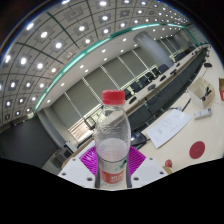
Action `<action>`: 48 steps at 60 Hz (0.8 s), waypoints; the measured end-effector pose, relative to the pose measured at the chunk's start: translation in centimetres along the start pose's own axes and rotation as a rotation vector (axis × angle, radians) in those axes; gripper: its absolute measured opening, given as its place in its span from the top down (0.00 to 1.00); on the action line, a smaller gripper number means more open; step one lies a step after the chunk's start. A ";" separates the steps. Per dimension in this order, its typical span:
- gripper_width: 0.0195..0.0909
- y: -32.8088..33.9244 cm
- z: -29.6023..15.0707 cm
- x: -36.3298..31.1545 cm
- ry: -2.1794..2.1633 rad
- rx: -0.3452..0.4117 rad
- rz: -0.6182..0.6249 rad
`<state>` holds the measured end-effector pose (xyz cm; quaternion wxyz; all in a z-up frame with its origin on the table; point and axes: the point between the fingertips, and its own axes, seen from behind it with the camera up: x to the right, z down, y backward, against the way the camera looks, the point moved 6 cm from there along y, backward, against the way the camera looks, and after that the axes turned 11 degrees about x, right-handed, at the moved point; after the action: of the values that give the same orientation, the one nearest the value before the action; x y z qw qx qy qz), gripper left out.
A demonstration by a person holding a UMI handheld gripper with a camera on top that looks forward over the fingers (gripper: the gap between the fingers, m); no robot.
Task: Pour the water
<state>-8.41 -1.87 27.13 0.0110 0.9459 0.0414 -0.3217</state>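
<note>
The room is a large meeting hall with a ceiling [75,30] of recessed lights, a green light strip, and rows of long dark desks [165,85] with chairs running off into the distance. The whole scene is tilted, which I judge to mean the gripper is being held at an angle.

Closer in, a white table [175,125] carries some sheets of paper [168,122] and 1 small red round thing [196,150] that is too small to name; no cup or other vessel to pour into can be made out.

The bottle [112,140] is a clear plastic water bottle with a red cap [114,97] and a pale label near the middle. It stands directly between the 2 fingers, very near the camera, and its long axis runs upward away from them with the cap at the far end, close to upright in the view.

The gripper [112,165] shows its magenta pads [91,158] at either side of the bottle's lower half. The pads meet the bottle's sides with no gap visible, so I judge the fingers to be clamped on it, and the bottle appears lifted clear of the table.

The cap is on, so pouring has not begun. The coming move turns on tipping the long axis over toward a receiver, and the cap must come off first.
</note>
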 end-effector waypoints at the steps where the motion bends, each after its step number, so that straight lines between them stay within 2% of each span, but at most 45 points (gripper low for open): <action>1: 0.78 0.0 -0.6 0.2 0.043 0.008 -0.001; 10: 0.78 0.1 -6.3 3.8 0.382 0.081 0.024; 16: 0.78 -0.1 -8.2 8.6 0.565 0.080 0.061; 32: 0.78 -0.9 -5.7 23.4 0.686 -0.076 0.117; 45: 0.78 -1.4 -1.4 29.0 0.614 -0.174 0.083; 48: 0.78 -1.3 -1.5 28.9 0.618 -0.156 0.066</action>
<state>15.15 1.60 10.71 0.0810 0.9959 0.0367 -0.0143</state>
